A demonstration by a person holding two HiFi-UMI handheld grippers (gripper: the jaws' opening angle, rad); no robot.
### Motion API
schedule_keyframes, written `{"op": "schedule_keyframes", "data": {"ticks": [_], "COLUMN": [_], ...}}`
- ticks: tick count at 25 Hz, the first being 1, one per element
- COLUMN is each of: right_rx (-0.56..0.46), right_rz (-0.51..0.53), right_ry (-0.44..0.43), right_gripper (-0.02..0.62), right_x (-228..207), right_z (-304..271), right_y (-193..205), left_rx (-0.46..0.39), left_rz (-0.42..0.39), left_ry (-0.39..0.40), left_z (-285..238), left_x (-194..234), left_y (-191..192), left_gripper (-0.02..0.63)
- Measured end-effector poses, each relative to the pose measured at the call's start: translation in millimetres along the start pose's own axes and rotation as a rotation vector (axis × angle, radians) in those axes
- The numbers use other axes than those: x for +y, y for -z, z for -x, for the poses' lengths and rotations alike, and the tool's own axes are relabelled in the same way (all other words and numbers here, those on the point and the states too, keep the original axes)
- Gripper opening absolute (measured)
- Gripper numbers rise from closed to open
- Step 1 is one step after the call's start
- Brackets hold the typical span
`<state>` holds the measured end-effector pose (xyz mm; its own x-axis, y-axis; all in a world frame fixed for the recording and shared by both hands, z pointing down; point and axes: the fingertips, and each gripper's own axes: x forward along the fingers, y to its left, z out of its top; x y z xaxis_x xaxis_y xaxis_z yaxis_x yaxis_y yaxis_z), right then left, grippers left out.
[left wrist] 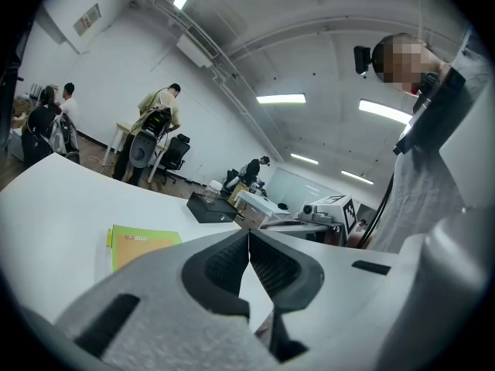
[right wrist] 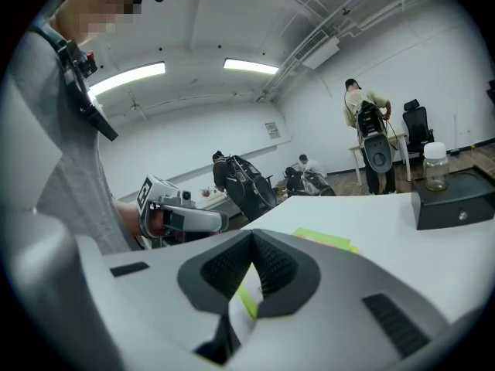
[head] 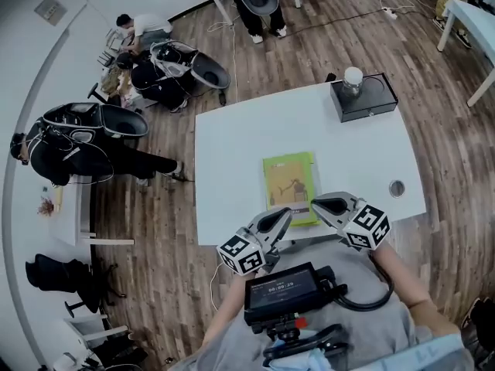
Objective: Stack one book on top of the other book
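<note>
A green-and-yellow paperback book (head: 290,180) lies flat at the middle of the white bench (head: 232,153), toward its lower edge in the head view. Only one cover shows, though a yellow-green strip peeking beside it in the right gripper view suggests the second book lies beneath. The left tongs (head: 285,215) and right tongs (head: 317,204) are both clenched on nothing, their tips just beside the book's lower end. A careless sweep from there could knock the top cover askew or drag the pile off the bench's nearby edge.
</note>
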<state>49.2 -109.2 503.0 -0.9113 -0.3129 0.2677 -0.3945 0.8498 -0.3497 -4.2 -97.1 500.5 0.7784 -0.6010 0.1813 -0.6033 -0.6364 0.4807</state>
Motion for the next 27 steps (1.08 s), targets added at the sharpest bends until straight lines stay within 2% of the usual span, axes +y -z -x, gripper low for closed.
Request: {"op": "schedule_keyframes", "data": {"ticks": [15,27], "right_rx": [-0.016,-0.030], "right_rz": [-0.019,-0.022], "right_ry": [0.058,0.060], "right_gripper": [0.028,0.028], "right_x": [-20,-28], "right_z": [16,14], "right_y": [1,-3], "left_rx": [0.016,0.015], "left_rz": [0.011,0.009], "left_ry": [-0.016,-0.016], "left_z": [-8,-16], "left_x": [8,11], "left_y": [-2,-11], "left_gripper": [0.017,0.017]}}
